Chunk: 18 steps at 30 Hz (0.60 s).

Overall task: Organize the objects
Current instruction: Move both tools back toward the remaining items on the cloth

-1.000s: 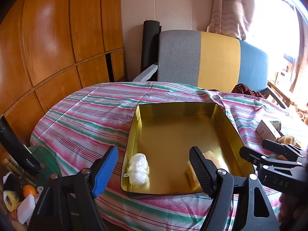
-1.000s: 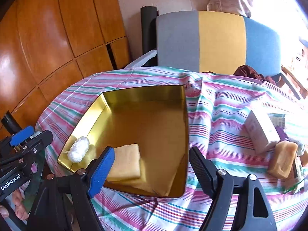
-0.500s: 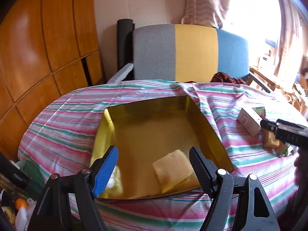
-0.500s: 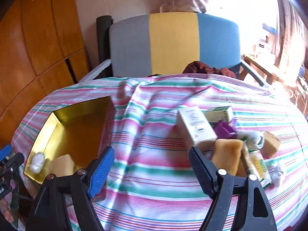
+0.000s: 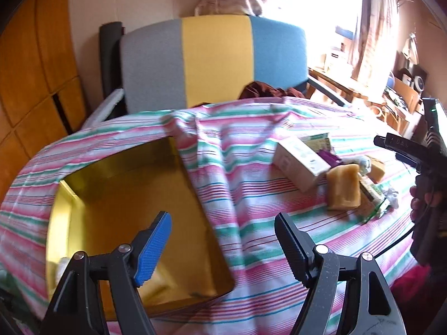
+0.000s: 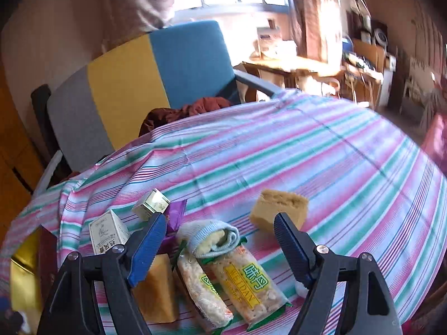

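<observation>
A gold tin tray [image 5: 64,223] lies on the striped tablecloth at the left; a white wad [image 5: 62,263] shows at its near left corner. My left gripper [image 5: 223,248] is open and empty above the tray's right edge. My right gripper [image 6: 216,247] is open and empty over a pile of items: two snack packets [image 6: 245,282], a rolled blue-and-cream cloth [image 6: 212,236], a yellow sponge block [image 6: 156,293], a white box [image 6: 107,234], a small gold-green box [image 6: 151,203], a purple wrapper [image 6: 177,213]. A tan sponge [image 6: 279,203] lies apart to the right.
A grey, yellow and blue chair [image 5: 212,58] stands behind the table with a dark red cloth [image 6: 181,111] on its seat. Wooden panels [image 5: 30,64] line the left wall. Cluttered desks and shelves [image 6: 357,64] stand by the bright window.
Both grippers have swung to the right. The left view now shows the tray's right edge and the pile; the right gripper has moved from the tray to above the pile.
</observation>
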Motion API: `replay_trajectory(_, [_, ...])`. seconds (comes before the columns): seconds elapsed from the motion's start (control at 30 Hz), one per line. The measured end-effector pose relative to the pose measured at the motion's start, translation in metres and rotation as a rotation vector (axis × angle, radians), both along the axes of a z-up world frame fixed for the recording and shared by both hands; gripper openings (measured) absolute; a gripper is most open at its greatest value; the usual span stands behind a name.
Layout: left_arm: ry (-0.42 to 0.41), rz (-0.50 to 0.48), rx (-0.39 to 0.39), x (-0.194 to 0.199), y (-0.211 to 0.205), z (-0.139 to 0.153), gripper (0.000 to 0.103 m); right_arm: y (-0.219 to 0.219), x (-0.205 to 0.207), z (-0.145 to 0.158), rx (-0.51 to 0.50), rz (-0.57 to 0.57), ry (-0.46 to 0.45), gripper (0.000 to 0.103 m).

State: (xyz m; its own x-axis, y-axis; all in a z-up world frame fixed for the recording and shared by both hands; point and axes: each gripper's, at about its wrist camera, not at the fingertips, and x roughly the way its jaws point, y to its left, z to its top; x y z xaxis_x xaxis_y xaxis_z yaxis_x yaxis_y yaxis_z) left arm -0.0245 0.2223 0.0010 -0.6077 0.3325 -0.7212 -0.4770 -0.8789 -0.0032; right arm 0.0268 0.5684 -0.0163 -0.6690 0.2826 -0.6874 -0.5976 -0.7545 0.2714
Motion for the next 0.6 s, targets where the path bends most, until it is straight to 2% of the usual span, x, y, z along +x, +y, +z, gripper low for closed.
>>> replay_trajectory(0.2, [-0.067,-0.042,-0.003,-0.027,0.065,-0.016,0.078,0.009,0.005,-0.001,-0.066,-0.018,0.021,0.081])
replay_trajectory(0.27, [-0.093,-0.054,-0.001,-0.037,0.085,-0.021,0.083,0.010,0.008,0.000,-0.086,-0.019,0.029,0.081])
replay_trajectory(0.33, [-0.116,-0.058,0.013,-0.047,0.101,-0.024,0.093,0.012,0.008,0.000,-0.101,-0.018,0.037,0.081])
replay_trajectory(0.53, [-0.156,-0.058,0.022,-0.079,0.151,-0.030,0.100,0.014,0.009,-0.001,-0.131,-0.010,0.050,0.081])
replay_trajectory(0.6, [-0.159,-0.044,-0.011,-0.090,0.167,-0.037,0.100,0.013,0.008,-0.001,-0.134,0.000,0.049,0.081])
